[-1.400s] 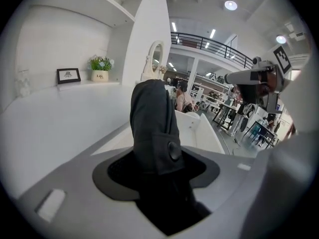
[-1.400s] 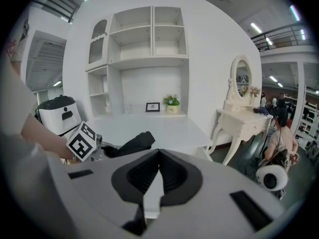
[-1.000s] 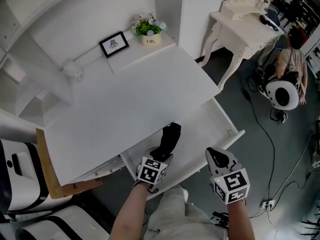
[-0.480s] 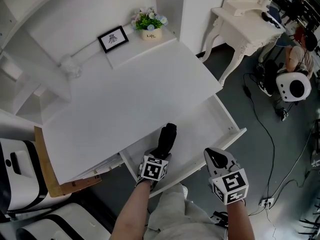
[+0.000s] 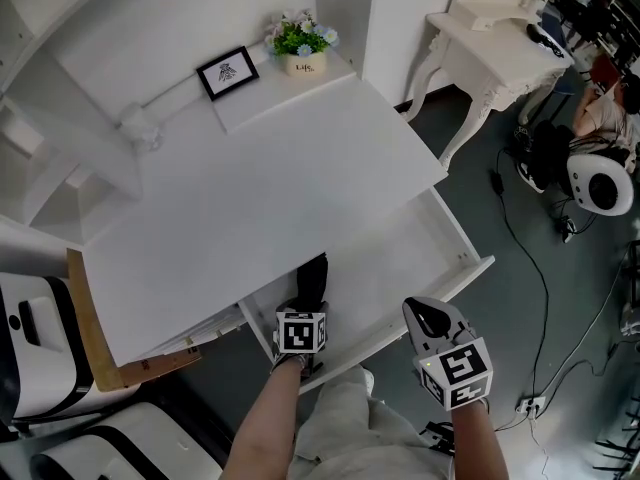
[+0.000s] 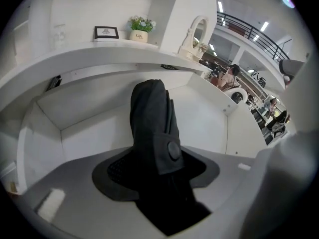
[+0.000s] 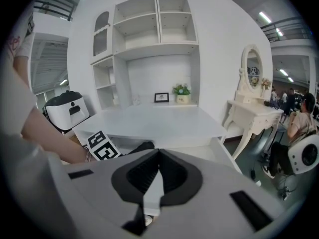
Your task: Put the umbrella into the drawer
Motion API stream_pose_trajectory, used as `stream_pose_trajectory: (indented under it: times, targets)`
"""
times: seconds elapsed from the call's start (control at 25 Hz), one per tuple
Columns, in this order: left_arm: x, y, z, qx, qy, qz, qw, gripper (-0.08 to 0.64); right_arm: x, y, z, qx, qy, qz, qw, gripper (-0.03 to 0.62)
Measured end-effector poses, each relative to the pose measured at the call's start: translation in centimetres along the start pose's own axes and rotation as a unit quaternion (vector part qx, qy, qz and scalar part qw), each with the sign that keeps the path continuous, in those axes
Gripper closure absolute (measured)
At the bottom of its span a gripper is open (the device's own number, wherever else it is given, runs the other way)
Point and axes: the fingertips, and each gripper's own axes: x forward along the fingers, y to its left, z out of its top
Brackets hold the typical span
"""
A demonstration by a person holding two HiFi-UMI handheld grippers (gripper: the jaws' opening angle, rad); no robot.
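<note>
Dropped lower into drawer (image 5: 478,264) with left gripper (image 5: 307,306), clamped on folded black umbrella (image 5: 314,276) jutting ahead. Right gripper (image 5: 427,316) alongside, jaws together, empty.

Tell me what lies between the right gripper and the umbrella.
Head view: only the bare white floor of the drawer separates the right gripper from the umbrella.

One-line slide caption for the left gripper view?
Folded black umbrella clamped in the left gripper, tip pointing into the open white drawer.
</note>
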Motion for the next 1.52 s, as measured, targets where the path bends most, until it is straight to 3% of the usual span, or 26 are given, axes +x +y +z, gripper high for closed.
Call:
stream_pose_trajectory:
  times: [0.28, 0.6, 0.84, 1.08, 1.52]
  targets:
    - [0.4, 1.7, -0.8, -0.028, 0.008, 0.02, 0.9994, 0.308, 0.7, 0.6, 0.1, -0.009, 0.004, 0.015, 1.0, 0.586]
    - [1.1, 1.9, -1.1, -0.009, 0.013, 0.04, 0.9991, 0.304, 0.7, 1.1, -0.2, -0.021, 0.013, 0.029, 0.999, 0.586]
    - [1.3, 1.6, -1.2, -0.007, 0.029, 0.032, 0.9991, 0.304, 0.7, 1.7, -0.4, -0.027, 0.015, 0.039, 0.999, 0.586]
    - [0.8, 1.3, -0.6, -0.018, 0.027, 0.027, 0.9991, 0.253, 0.3, 2.1, 0.2, -0.034, 0.007, 0.042, 0.999, 0.586]
    - [-2.7, 0.5, 1.4, -0.006, -0.004, 0.031, 0.9995, 0.253, -1.1, 1.5, 3.0, -0.047, -0.027, 0.032, 0.998, 0.586]
